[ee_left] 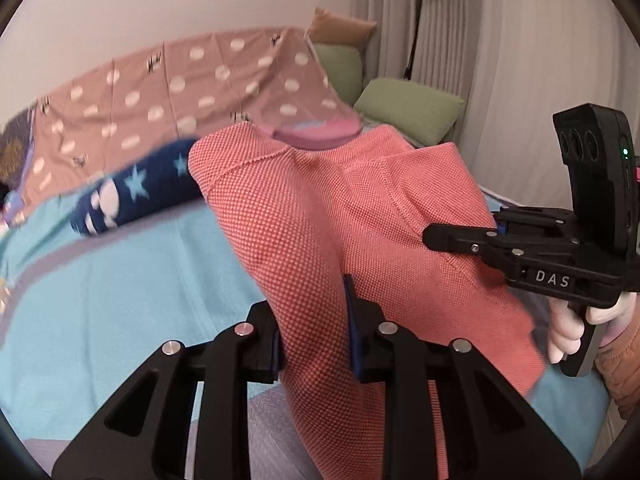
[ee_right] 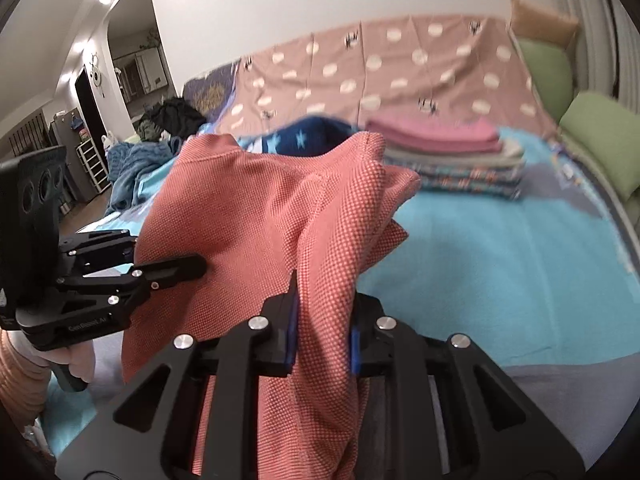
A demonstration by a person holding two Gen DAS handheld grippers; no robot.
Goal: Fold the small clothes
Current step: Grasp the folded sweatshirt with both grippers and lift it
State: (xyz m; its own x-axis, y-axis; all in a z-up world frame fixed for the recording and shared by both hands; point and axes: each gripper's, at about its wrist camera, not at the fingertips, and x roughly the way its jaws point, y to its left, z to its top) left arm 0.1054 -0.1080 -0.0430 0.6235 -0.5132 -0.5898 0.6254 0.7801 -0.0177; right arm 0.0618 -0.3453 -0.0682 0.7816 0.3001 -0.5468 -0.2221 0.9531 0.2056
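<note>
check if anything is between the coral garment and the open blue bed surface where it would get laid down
Nothing visible. Both tools, left and right, grip the coral knit garment above bare turquoise bedsheet; the folded clothes stack sits farther back.

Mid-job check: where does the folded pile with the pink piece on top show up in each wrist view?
Left wrist: only the pink top piece shows, upper centre, peeking over the coral garment.
Right wrist: the whole folded pile sits upper right on the turquoise bed cover.
Shared landmark: the navy star-print cloth, just left of the pile in both.
</note>
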